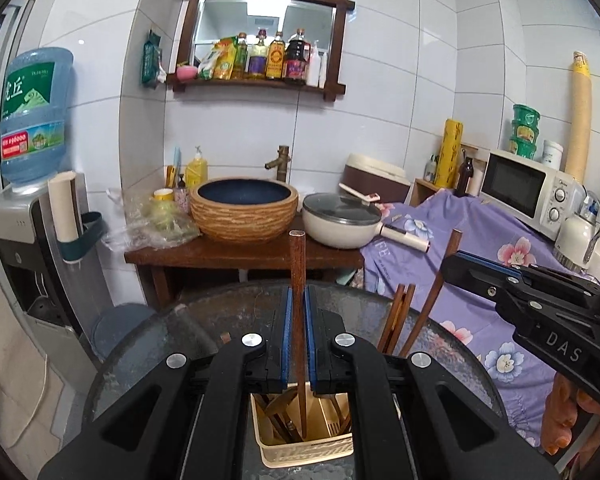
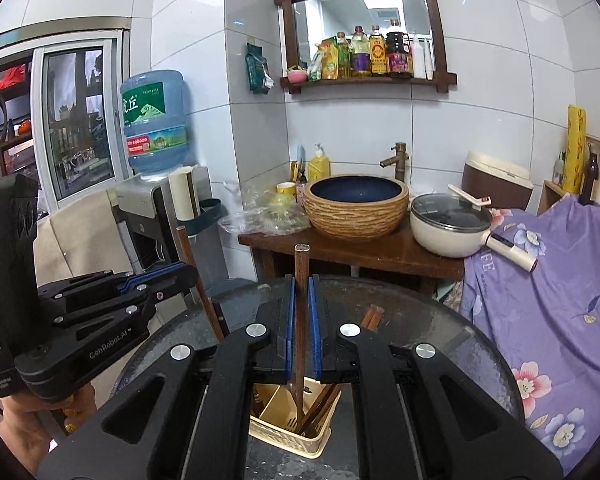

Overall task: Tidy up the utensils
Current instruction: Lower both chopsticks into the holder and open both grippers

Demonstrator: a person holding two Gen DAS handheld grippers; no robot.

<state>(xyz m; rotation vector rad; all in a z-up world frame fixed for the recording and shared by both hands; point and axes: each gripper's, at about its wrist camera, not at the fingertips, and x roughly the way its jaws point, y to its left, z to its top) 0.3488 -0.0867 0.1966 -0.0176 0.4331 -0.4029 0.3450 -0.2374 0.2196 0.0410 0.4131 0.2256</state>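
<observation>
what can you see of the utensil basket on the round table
The utensil basket is a small cream plastic box with a slotted lower wall and inner dividers that split it into compartments. It stands upright on the dark round table, below both sets of fingers. Brown chopsticks and other utensils lean inside. The lower end of the chopstick in the left gripper reaches into it.

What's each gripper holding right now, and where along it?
Each holds one wooden chopstick mid-shaft: left gripper its chopstick, right gripper its chopstick.
</observation>
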